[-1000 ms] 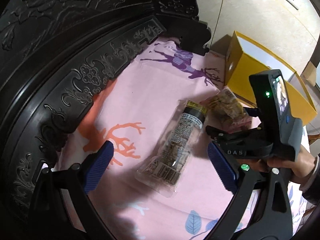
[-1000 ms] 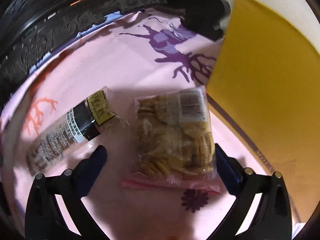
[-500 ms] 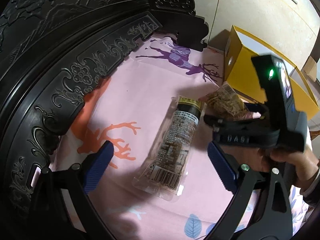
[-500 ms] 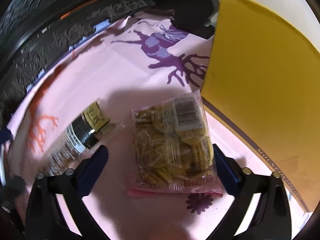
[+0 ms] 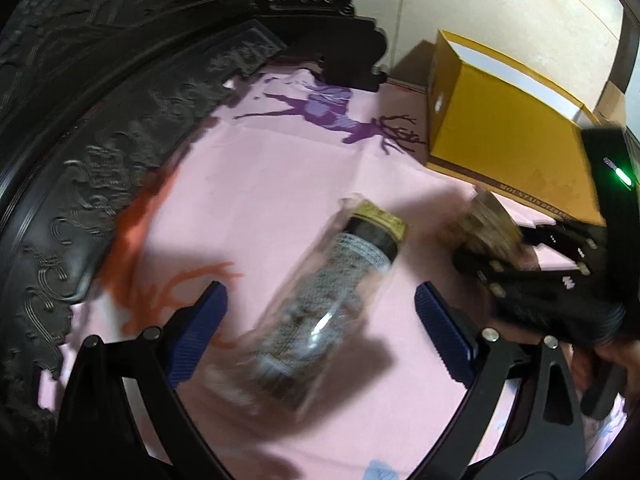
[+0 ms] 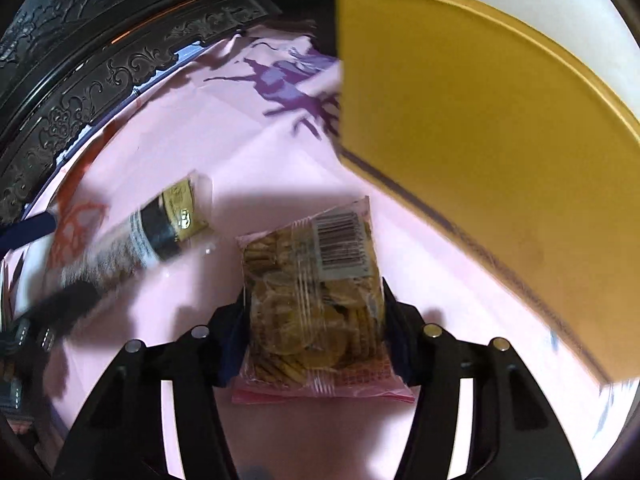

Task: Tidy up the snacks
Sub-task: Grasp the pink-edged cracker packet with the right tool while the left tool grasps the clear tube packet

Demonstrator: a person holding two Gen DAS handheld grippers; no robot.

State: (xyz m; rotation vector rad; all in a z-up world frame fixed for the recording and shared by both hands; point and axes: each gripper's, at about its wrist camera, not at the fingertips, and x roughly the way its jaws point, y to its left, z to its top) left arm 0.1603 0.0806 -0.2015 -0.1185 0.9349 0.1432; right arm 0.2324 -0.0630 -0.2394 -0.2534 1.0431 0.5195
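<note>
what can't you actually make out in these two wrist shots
- Yellow box interior: both views show only its outer walls.
- Long snack pack label: motion-blurred in both views.
- Cracker bag in the left wrist view: blurred, partly behind the right gripper.

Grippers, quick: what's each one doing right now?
Left gripper: open, around the long snack pack, not gripping.
Right gripper: just closing, clamped on the cracker bag.

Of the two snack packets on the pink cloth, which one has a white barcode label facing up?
The cracker bag, between the right gripper's jaws. The long tube packet shows a black band and gold end instead.
</note>
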